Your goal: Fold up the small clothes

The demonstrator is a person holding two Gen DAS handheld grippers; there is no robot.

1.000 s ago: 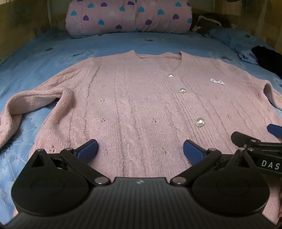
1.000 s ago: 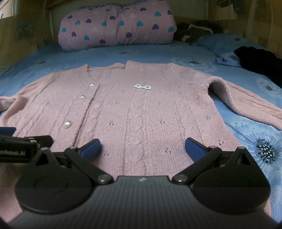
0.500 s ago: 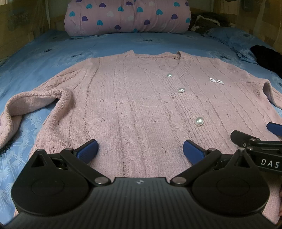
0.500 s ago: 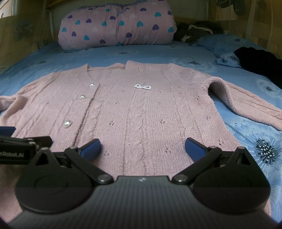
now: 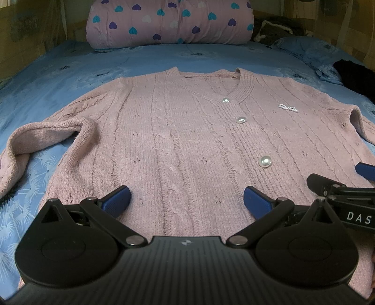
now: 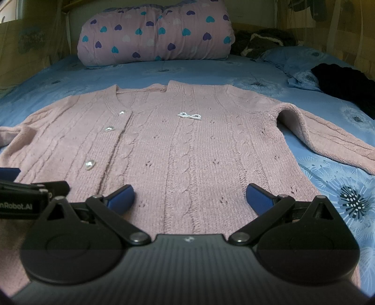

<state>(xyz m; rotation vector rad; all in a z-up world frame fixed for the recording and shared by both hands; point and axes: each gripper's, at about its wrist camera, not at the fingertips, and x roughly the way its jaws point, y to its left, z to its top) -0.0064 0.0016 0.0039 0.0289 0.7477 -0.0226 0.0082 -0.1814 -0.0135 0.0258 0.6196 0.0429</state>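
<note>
A pink knit cardigan (image 5: 187,131) with pearl buttons lies flat, front up, on the blue bed; it also shows in the right wrist view (image 6: 187,145). Its left sleeve (image 5: 42,133) is bent at the elbow; its right sleeve (image 6: 328,138) stretches out to the right. My left gripper (image 5: 186,201) is open and empty over the hem, left of the button line. My right gripper (image 6: 189,199) is open and empty over the hem's right half. Each gripper shows at the edge of the other's view.
A pink rolled quilt with hearts (image 5: 168,21) lies at the head of the bed. Dark clothes (image 6: 346,84) and a blue pillow (image 6: 293,58) lie at the right. The blue flowered sheet (image 6: 346,187) surrounds the cardigan. Wooden walls stand at both sides.
The left wrist view has tilted slightly, showing a little more of the far bed. The right gripper and the cardigan have not visibly moved.
</note>
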